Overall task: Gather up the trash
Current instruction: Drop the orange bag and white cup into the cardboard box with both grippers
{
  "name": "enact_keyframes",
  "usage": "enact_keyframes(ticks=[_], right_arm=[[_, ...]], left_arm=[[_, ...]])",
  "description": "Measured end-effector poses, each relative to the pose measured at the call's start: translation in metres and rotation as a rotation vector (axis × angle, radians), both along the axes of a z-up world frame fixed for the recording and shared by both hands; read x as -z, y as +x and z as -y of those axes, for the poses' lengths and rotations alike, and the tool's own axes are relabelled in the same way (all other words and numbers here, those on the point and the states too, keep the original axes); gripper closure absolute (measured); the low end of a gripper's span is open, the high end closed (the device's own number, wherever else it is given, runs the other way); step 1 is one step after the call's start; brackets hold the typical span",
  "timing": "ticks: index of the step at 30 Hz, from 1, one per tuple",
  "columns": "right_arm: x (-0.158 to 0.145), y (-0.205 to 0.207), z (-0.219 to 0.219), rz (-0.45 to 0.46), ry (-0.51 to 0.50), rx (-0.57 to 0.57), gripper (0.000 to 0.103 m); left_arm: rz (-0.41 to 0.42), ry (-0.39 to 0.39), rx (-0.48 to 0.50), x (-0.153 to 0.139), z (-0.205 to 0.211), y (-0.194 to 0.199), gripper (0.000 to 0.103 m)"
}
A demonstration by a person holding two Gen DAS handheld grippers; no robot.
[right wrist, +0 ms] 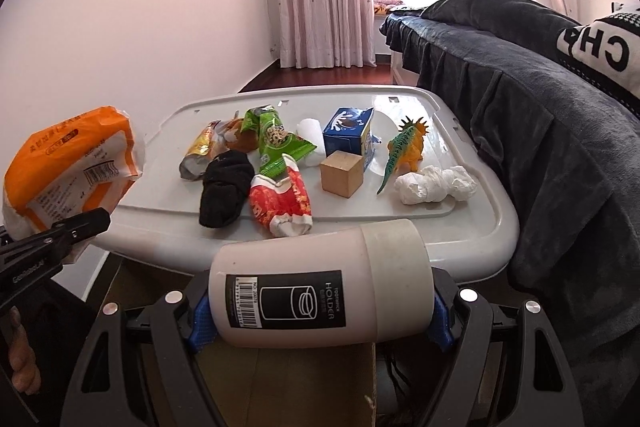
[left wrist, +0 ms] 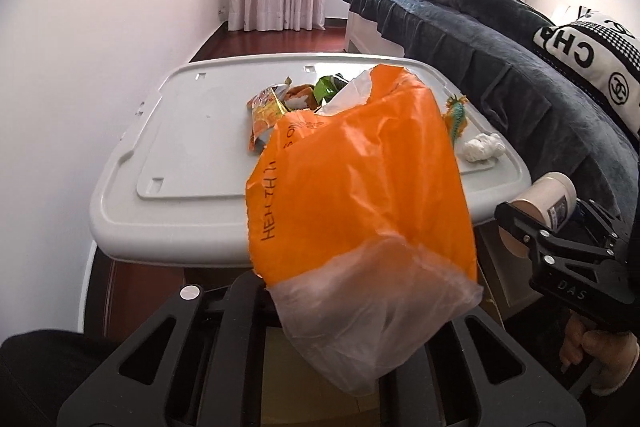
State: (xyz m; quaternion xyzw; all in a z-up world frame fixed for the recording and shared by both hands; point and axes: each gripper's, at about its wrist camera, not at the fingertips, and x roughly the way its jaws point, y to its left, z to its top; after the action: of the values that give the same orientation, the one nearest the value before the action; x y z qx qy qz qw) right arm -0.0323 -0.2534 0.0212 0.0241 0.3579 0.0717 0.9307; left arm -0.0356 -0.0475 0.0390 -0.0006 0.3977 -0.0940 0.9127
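Note:
My left gripper (left wrist: 344, 291) is shut on an orange and clear plastic bag (left wrist: 360, 179), held up in front of the grey lid (left wrist: 192, 147); the bag also shows in the right wrist view (right wrist: 68, 171). My right gripper (right wrist: 320, 311) is shut on a white toothpick holder (right wrist: 320, 287), lying sideways, below the lid's near edge (right wrist: 168, 247); it also shows in the left wrist view (left wrist: 544, 199). On the lid lie a red wrapper (right wrist: 280, 203), green wrappers (right wrist: 276, 139), a crumpled tissue (right wrist: 436, 187), and a foil wrapper (right wrist: 200, 155).
Also on the lid: a black sock (right wrist: 226, 187), a wooden cube (right wrist: 342, 173), a blue milk carton (right wrist: 352, 135), a toy dinosaur (right wrist: 404, 151). A bed with a dark blanket (right wrist: 540, 131) stands at the right. A cardboard box (right wrist: 288, 387) sits below the grippers.

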Motion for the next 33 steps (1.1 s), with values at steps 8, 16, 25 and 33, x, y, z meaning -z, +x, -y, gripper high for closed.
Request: enact_keyframes(ticks=[8, 16, 25, 33], right_arm=[[0.018, -0.042, -0.022, -0.12, 0.028, -0.062, 0.025], [0.046, -0.041, -0.037, -0.207, 0.001, -0.087, 0.025], [0.067, -0.028, -0.026, -0.295, 0.043, -0.038, 0.012], [0.061, -0.029, -0.02, -0.269, 0.062, -0.01, 0.012]], left_arm=[[-0.242, 0.003, -0.027, 0.048, -0.014, -0.03, 0.093], [-0.41, 0.0, -0.066, 0.099, -0.038, -0.037, 0.093], [-0.517, 0.032, -0.119, 0.115, -0.038, -0.03, 0.021], [-0.49, 0.034, -0.098, 0.105, -0.032, -0.035, 0.021]])
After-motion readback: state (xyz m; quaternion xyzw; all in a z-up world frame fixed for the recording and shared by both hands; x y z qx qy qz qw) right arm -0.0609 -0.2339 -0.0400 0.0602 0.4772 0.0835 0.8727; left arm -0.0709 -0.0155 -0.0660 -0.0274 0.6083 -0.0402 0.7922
